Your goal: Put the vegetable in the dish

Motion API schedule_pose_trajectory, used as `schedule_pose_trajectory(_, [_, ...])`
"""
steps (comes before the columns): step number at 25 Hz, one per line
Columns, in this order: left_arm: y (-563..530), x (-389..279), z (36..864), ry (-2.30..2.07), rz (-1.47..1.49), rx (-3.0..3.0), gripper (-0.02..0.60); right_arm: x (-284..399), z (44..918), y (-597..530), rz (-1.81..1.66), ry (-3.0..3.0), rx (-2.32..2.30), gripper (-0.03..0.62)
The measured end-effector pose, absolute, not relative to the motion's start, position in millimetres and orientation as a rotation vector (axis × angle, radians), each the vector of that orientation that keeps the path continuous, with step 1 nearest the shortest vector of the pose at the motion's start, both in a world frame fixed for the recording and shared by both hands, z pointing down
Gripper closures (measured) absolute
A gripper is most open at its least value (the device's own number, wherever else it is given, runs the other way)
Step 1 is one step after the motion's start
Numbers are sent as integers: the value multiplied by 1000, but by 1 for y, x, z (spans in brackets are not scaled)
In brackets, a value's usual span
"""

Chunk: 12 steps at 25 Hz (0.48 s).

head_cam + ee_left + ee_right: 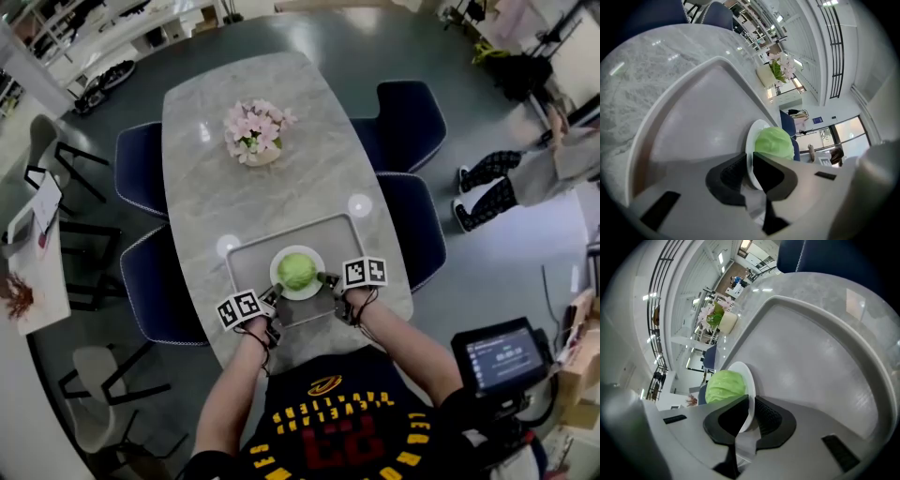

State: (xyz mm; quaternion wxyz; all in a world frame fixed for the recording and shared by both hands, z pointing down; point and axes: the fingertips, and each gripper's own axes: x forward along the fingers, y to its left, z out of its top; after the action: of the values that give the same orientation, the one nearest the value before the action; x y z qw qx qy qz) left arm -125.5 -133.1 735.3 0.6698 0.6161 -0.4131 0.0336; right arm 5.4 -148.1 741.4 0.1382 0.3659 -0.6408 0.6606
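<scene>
On the pale, veined, stone-look bench, near the person's edge, lies a grey rectangular tray with rounded corners, a raised lip and a smooth matt floor. Over the middle of that tray is a round white dish, thin-rimmed and glossy. The vegetable sits in it: a rounded, pale green leafy head with a crinkled, veined skin that fills most of the dish.

The left gripper takes the dish at its left rim. Its dark, ribbed fingers are clamped on the thin edge, one against each face. The right gripper does the same at the opposite rim, its ribbed fingers pinching the white edge between them. Both gripper bodies are smooth light grey, each with a marker cube. Whether the dish rests on the tray floor or hangs just above it cannot be told.

Farther along the bench stands a cream pot of pink flowers, well apart from the tray. Navy padded chairs line both long sides
</scene>
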Motion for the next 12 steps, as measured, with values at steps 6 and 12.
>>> schedule_pose_trajectory(6, [-134, -138, 735, -997, 115, 1420, 541, 5, 741, -148, 1732, -1843, 997, 562])
schedule_pose_trajectory(12, [-138, -155, 738, -1041, 117, 1429, 541, 13, 739, -164, 1531, -1879, 1042, 560])
